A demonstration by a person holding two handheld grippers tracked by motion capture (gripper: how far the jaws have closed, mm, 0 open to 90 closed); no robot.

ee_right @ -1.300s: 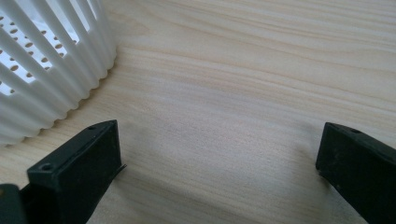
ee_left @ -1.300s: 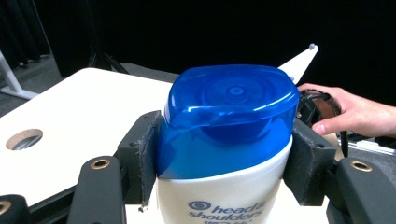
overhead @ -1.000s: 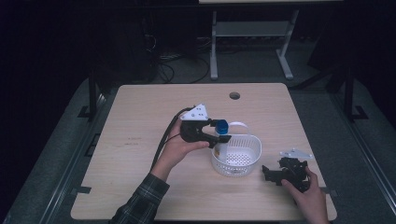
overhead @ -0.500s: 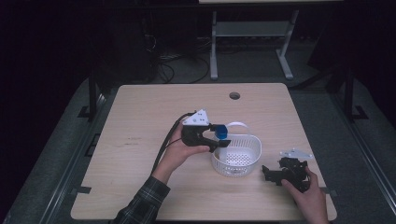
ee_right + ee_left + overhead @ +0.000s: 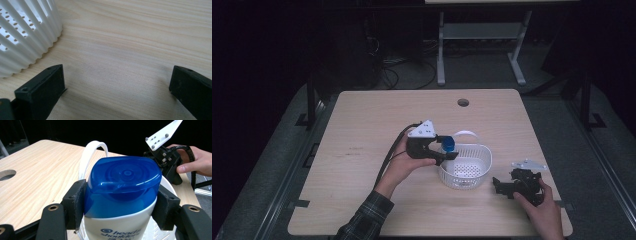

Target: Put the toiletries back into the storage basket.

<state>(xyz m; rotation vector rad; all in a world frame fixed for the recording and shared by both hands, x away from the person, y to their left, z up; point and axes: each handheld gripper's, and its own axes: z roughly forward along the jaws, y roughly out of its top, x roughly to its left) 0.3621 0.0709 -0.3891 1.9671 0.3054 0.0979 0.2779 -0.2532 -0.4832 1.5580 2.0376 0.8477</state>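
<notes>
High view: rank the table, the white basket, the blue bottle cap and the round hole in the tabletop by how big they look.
1. table
2. white basket
3. and 4. blue bottle cap and round hole: both small and look about alike, so no firm order between them.

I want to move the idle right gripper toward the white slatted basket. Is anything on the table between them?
No. In the right gripper view, bare light wooden table lies between the open right gripper and the white slatted plastic basket; the high view agrees.

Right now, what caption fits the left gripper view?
Left gripper clamps a blue-capped shampoo bottle above the white basket.
</notes>
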